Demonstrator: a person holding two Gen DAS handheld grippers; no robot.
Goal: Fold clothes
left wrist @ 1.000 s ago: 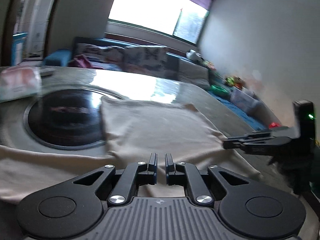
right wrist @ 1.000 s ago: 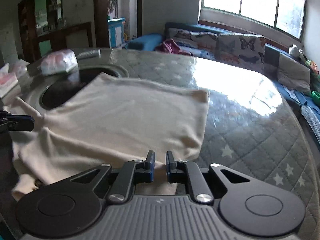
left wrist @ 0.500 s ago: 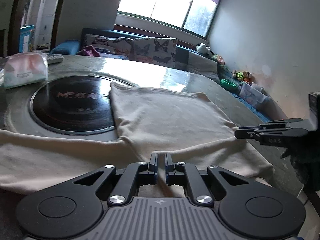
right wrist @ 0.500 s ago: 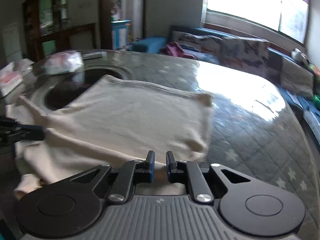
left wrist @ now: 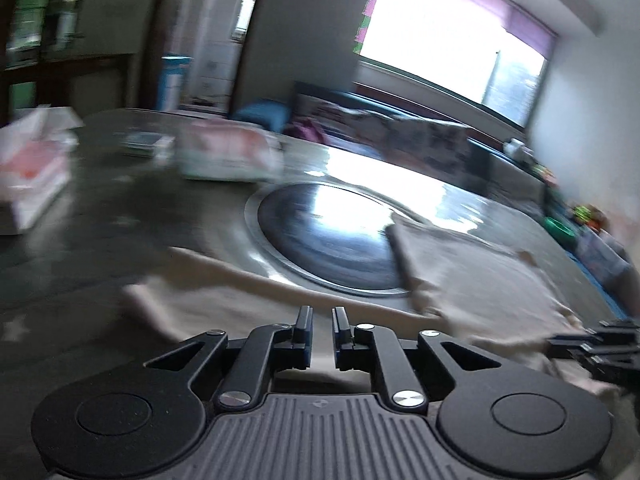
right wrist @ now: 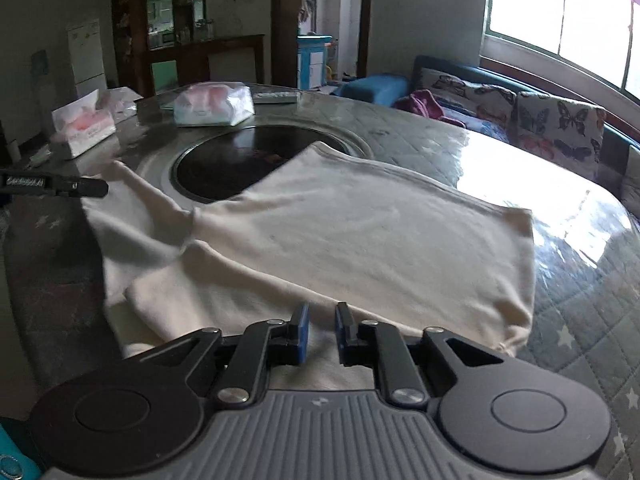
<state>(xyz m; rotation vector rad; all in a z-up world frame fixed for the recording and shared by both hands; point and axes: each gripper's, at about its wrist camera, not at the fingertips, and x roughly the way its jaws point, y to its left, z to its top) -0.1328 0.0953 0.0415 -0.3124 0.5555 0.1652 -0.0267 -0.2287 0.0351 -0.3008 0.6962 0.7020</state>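
A cream shirt point(right wrist: 360, 232) lies flat on the round table, its far corner over the black round plate point(right wrist: 240, 164). One sleeve point(right wrist: 136, 208) stretches out to the left. My right gripper point(right wrist: 322, 314) hovers over the shirt's near edge; its jaws are opening, a narrow gap with only cloth below. The left wrist view is blurred: my left gripper point(left wrist: 322, 318) is over the sleeve cloth point(left wrist: 240, 300), jaws also opening, nothing pinched. The left gripper point(right wrist: 56, 184) also shows at the sleeve's end, and the right gripper point(left wrist: 592, 344) at that view's right edge.
A tissue pack point(right wrist: 214, 108), a tissue box point(right wrist: 82, 128) and a remote point(right wrist: 276, 98) sit on the table's far side. Behind the table is a sofa with butterfly cushions point(right wrist: 556, 124) under a bright window. The quilted table cover point(right wrist: 580, 320) is bare to the right.
Both pairs of jaws have parted a little from shut. The left gripper has swung left, from the shirt's body to over the sleeve. The right gripper shifted slightly along the near edge.
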